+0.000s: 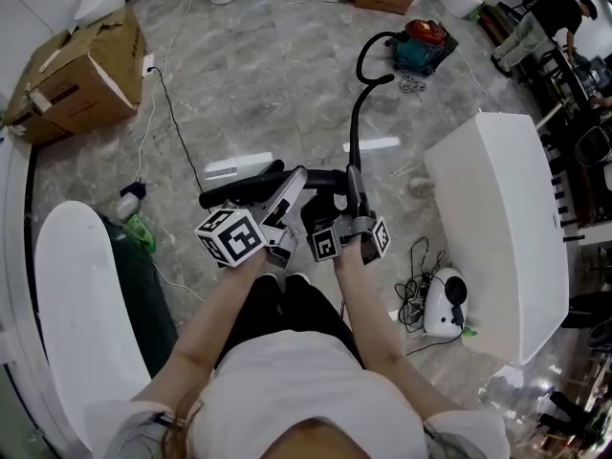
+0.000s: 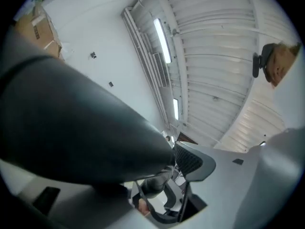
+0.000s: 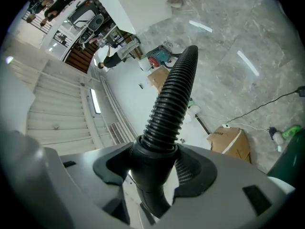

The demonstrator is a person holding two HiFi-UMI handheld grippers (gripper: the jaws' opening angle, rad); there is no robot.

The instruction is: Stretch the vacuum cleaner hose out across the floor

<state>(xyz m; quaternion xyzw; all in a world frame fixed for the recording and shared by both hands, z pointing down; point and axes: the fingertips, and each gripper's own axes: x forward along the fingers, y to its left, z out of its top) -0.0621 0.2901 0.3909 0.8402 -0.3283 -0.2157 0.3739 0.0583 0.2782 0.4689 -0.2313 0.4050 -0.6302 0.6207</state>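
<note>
The vacuum cleaner stands well away on the floor, near the top of the head view. The hose leaves it in a short loop and runs back toward the person, raised off the floor at the near end.

The right gripper is closed on the cuff, where the ribbed hose joins its smooth end piece. In the right gripper view, both pads are seen seated against the cuff. This spot appears to have been chosen because the cuff is firm. It can be pulled on without crushing the ribs.

The left gripper is closed part-way on the handle tube, the rigid black piece beyond the cuff. In the left gripper view the tube fills the space beside the one visible pad. The other jaw is covered by the tube. This second hold is judged to keep the rigid end from swinging while the hose is drawn out.

Both grippers are held roughly level, so the pull is taken along the line of the hose.

The hose is not yet laid out. A bend remains by the vacuum cleaner, and the near end is still carried. More travel away from the vacuum cleaner is likely to be needed before the end is lowered. The vacuum cleaner may be dragged if the slack is taken up too sharply.
</note>
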